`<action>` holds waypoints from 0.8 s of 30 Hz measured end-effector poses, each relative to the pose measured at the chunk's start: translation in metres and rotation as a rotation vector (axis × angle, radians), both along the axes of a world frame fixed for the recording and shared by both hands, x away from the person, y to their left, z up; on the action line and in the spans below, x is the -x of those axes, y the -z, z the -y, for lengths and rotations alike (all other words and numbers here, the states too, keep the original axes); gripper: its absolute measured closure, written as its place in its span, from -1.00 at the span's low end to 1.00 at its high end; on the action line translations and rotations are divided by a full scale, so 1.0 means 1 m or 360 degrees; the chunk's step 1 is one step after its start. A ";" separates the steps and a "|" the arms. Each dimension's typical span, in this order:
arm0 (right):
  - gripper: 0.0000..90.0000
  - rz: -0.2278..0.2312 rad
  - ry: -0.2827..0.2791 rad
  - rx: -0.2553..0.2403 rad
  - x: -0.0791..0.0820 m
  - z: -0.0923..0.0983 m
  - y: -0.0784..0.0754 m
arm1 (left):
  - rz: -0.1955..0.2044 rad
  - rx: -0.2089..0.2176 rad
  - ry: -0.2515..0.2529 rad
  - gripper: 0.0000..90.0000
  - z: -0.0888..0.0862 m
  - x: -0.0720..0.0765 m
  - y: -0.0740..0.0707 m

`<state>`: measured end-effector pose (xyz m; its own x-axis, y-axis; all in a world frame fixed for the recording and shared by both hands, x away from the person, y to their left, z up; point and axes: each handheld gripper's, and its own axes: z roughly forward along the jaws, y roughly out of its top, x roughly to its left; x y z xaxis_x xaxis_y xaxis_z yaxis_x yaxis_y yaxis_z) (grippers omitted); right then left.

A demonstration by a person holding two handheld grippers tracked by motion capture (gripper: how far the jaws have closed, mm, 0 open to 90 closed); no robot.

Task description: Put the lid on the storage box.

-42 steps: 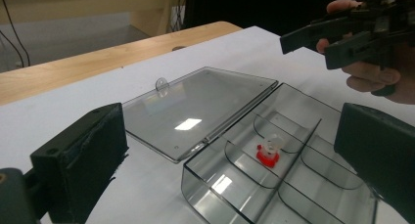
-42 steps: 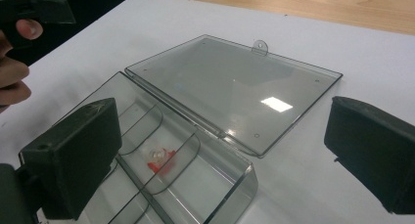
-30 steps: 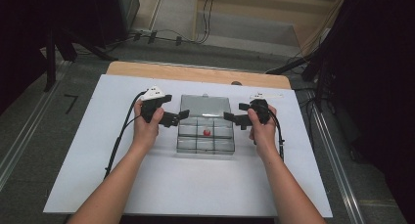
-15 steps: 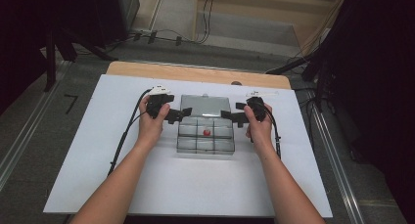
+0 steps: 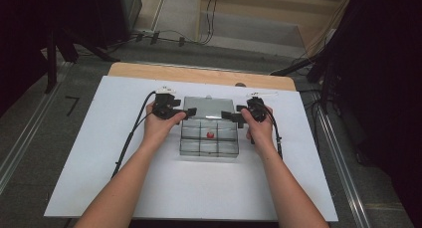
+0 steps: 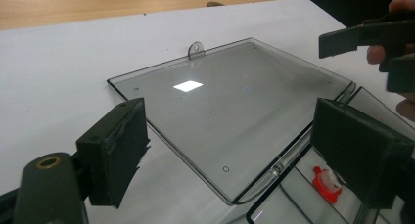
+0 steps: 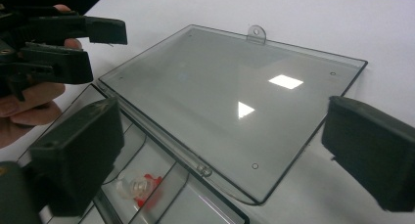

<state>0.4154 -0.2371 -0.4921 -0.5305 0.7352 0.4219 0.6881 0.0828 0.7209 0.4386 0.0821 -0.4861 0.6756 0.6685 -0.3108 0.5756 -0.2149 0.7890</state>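
Both tools sit at the box: my left tool (image 5: 186, 112) hangs over the lid's left edge, jaws apart and just closing a little, nothing gripped between them. My right tool (image 5: 228, 116) hangs at the right edge, jaws wide, holding nothing. I see the box (image 5: 209, 146) mid-tabletop (image 5: 99, 153), lid (image 6: 230, 106) folded flat behind it, a red piece (image 5: 210, 135) inside.

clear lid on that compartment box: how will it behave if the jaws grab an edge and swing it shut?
The lid lies open and flat, hinged to the box, so it should pivot rather than slide. It looks thin and stiff, probably light. Its glossy surface reflects light, so the jaws may slip on it.
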 end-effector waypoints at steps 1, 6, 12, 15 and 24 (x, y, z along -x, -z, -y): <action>-0.93 -0.0023 0.0011 -0.0003 -0.001 -0.001 0.000 | -0.0010 0.0006 -0.0005 -0.67 0.000 -0.001 0.000; -0.90 -0.0116 0.0071 0.0017 -0.004 -0.004 0.003 | -0.0057 -0.0009 -0.0023 -0.63 0.001 -0.003 0.003; -0.72 -0.0157 0.0131 0.0034 -0.006 -0.005 0.008 | -0.0108 0.0012 -0.0035 -0.54 0.001 -0.005 0.005; -0.66 -0.0171 0.0157 0.0068 -0.006 -0.008 0.009 | -0.0127 0.0014 -0.0029 -0.48 0.003 -0.005 0.006; -0.38 -0.0282 0.0213 0.0021 -0.011 -0.002 0.017 | -0.0201 0.0008 -0.0064 -0.43 0.004 -0.009 0.013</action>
